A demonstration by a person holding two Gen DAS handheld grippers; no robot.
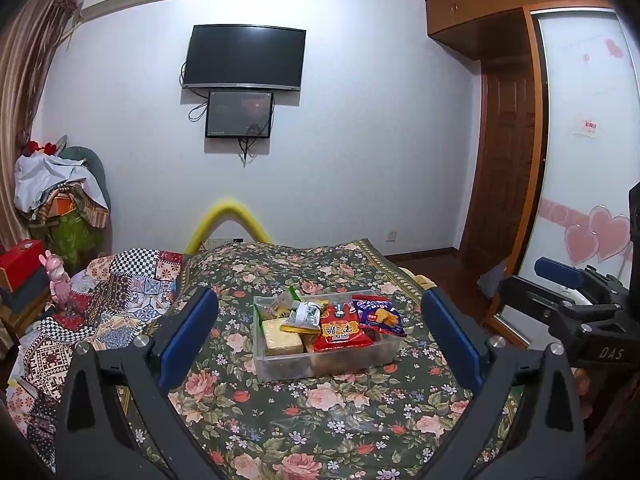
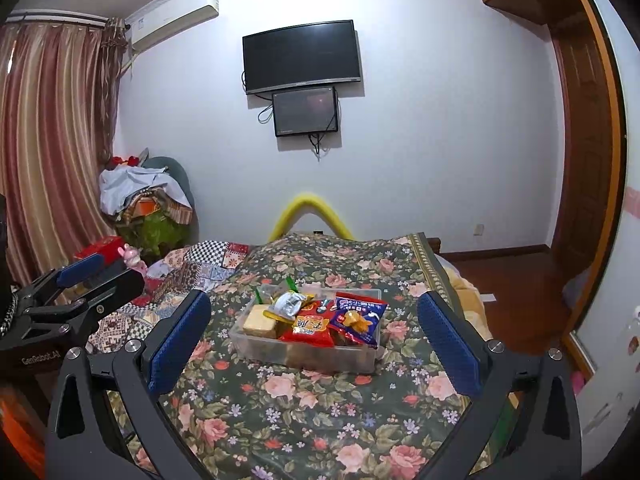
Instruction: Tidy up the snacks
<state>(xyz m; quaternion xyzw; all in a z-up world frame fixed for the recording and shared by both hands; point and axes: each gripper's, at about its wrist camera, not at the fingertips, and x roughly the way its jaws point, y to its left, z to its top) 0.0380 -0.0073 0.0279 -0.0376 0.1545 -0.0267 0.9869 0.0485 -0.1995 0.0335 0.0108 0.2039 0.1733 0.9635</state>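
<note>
A clear plastic box (image 1: 320,364) (image 2: 312,356) sits on the floral bedspread, filled with snacks. Inside lie a red packet (image 1: 340,330) (image 2: 308,328), a blue-purple chip packet (image 1: 380,316) (image 2: 360,318) leaning over the right rim, a silver sachet (image 1: 306,314) (image 2: 288,304) and a pale yellow block (image 1: 280,336) (image 2: 260,322). My left gripper (image 1: 319,294) is open and empty, hovering short of the box. My right gripper (image 2: 314,295) is likewise open and empty, at about the same distance from the box. Each gripper shows at the edge of the other's view.
The floral bedspread (image 1: 320,420) (image 2: 304,412) covers the bed, with a patchwork quilt (image 1: 120,292) (image 2: 188,268) on its left. A yellow tube (image 1: 228,216) arches behind the far edge. A wardrobe (image 1: 580,160) stands at the right, and a clothes pile (image 1: 60,192) at the left.
</note>
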